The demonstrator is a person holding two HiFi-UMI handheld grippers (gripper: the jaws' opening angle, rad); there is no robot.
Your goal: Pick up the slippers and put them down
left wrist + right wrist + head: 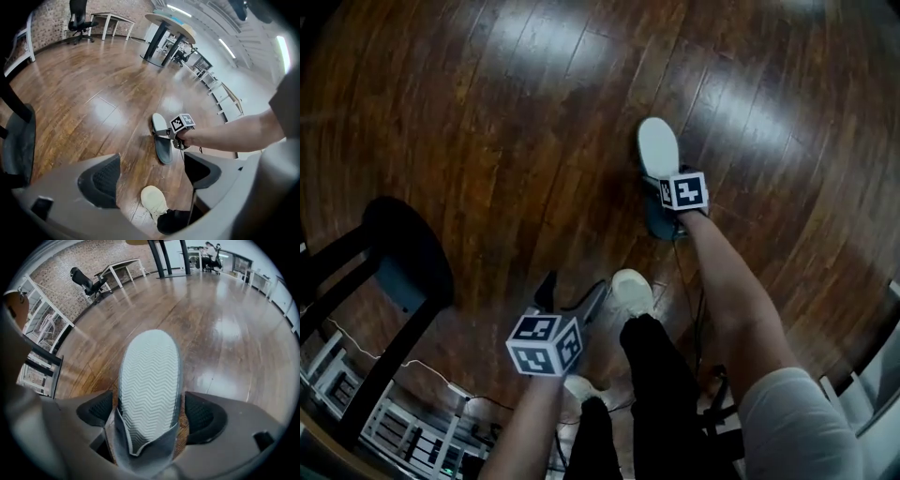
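Observation:
A single grey slipper with a ridged pale sole and a dark strap lies on the wooden floor. My right gripper is down at its strap end. In the right gripper view the slipper runs lengthwise between the two pads, and my right gripper is open astride it. A sliver of floor shows beside the right pad. My left gripper hangs open and empty above the floor, close to the person's legs. In the left gripper view the left gripper faces the slipper from a distance.
The person's pale shoe stands between the two grippers. A black stool stands to the left, with white racks and cables behind it. Far across the room are a round table and an office chair.

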